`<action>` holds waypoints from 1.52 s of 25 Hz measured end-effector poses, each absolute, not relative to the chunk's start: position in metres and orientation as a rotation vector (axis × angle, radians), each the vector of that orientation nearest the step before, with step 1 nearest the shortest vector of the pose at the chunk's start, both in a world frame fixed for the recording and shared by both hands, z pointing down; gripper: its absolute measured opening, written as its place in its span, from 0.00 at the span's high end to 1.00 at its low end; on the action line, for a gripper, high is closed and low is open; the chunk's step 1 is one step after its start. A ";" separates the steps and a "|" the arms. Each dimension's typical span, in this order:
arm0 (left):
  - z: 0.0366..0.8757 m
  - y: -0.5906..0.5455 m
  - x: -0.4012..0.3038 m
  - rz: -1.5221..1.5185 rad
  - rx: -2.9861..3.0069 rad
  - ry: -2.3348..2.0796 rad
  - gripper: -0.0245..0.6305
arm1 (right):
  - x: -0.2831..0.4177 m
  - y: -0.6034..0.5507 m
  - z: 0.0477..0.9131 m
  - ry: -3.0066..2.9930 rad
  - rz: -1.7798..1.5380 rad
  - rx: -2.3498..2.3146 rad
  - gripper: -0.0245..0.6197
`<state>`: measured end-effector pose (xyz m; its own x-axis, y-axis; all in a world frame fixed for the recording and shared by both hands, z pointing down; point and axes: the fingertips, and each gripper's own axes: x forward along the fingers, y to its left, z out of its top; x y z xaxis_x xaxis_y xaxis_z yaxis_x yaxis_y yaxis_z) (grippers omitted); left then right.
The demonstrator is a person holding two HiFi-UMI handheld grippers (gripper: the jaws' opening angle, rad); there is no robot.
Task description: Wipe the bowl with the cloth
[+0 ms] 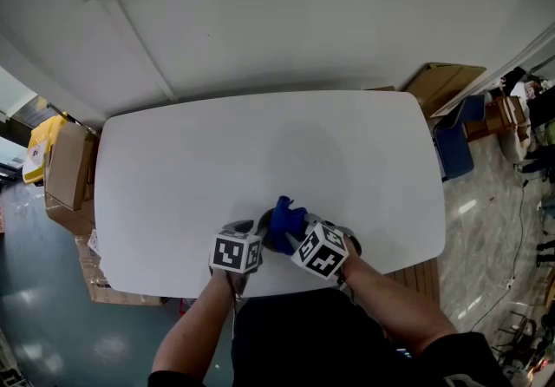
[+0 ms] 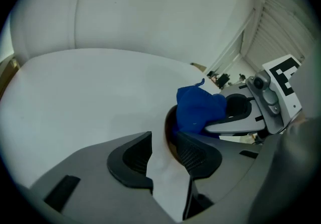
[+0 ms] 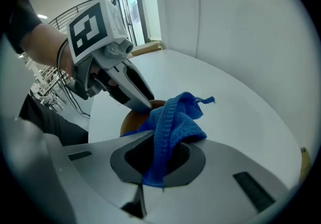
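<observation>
Near the front edge of the white table, a blue cloth is bunched up over a brown bowl, most of which is hidden. My right gripper is shut on the cloth, which it holds over the bowl. My left gripper is open just left of the bowl's rim. Only bare table shows between its jaws, and its right finger lies close to the rim. In the head view both grippers meet at the cloth.
Cardboard boxes stand on the floor off the table's left end. More cardboard and a blue box are past its right end. A white wall runs behind the table.
</observation>
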<state>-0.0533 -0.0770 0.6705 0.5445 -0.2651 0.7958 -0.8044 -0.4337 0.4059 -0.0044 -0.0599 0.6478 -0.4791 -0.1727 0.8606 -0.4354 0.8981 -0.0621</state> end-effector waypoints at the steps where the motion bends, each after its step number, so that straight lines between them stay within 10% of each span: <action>1: 0.670 -0.081 -0.054 0.870 1.986 -0.852 0.72 | -0.006 -0.060 0.648 -2.075 0.336 0.434 0.92; 25: 0.682 -0.108 -0.002 1.411 2.325 -0.344 0.91 | 0.005 -0.039 0.656 -2.047 0.254 0.276 0.92; 38: 0.603 -0.128 0.003 0.980 2.191 -0.640 0.93 | -0.008 -0.056 0.590 -2.142 0.065 0.350 0.92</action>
